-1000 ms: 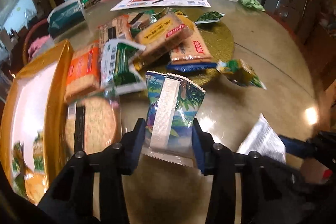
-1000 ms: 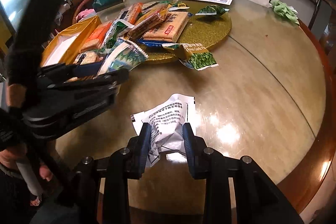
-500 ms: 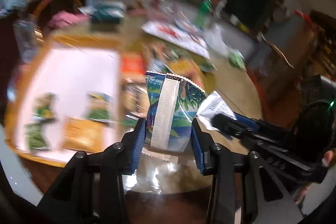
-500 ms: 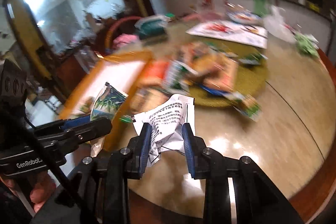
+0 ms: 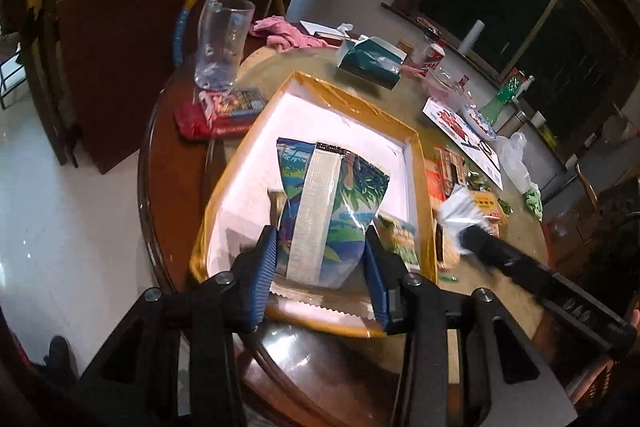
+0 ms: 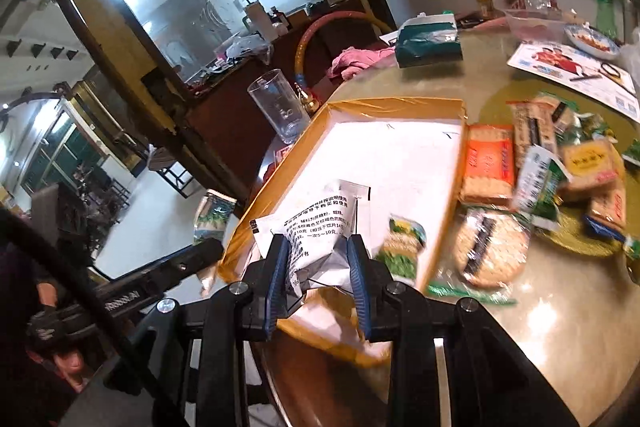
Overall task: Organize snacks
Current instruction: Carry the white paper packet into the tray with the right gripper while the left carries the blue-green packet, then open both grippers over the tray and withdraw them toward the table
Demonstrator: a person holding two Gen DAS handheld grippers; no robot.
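Snack packets hang over the near end of the tray (image 5: pixel 420 163): the left gripper (image 5: pixel 320 267) clamps a leafy pouch (image 5: pixel 332 203), the right gripper (image 6: pixel 318 267) a white sachet (image 6: pixel 316 223); each should be lowered flat onto bare floor beside the packets already there.

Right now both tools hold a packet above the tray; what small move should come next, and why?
Probably lower the left tool and set its blue-green packet on the tray: the packet hangs over the white floor, most of it bare.

My two wrist cameras are looking steeply down along my jaws, close over the counter, both sharing the yellow tray (image 5: pixel 416 147) (image 6: pixel 400 105).
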